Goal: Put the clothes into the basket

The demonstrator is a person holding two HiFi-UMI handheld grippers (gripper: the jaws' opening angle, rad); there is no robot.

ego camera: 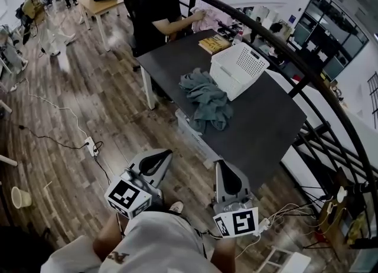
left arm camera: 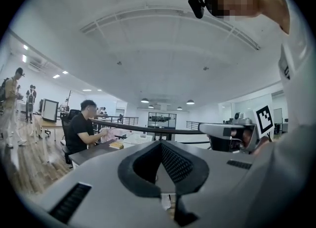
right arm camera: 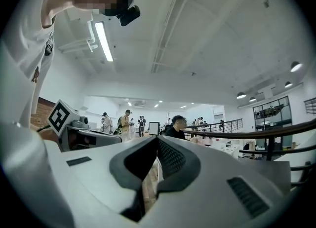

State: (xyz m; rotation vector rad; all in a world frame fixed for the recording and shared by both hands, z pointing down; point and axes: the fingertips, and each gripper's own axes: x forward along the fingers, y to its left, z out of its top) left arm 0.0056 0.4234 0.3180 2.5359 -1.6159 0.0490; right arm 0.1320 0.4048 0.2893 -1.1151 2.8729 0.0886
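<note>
Teal clothes [ego camera: 205,97] on table [ego camera: 263,127], head view only

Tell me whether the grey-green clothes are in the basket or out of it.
Out. The clothes lie in a crumpled heap on the dark table, beside the white basket, not inside it.
</note>
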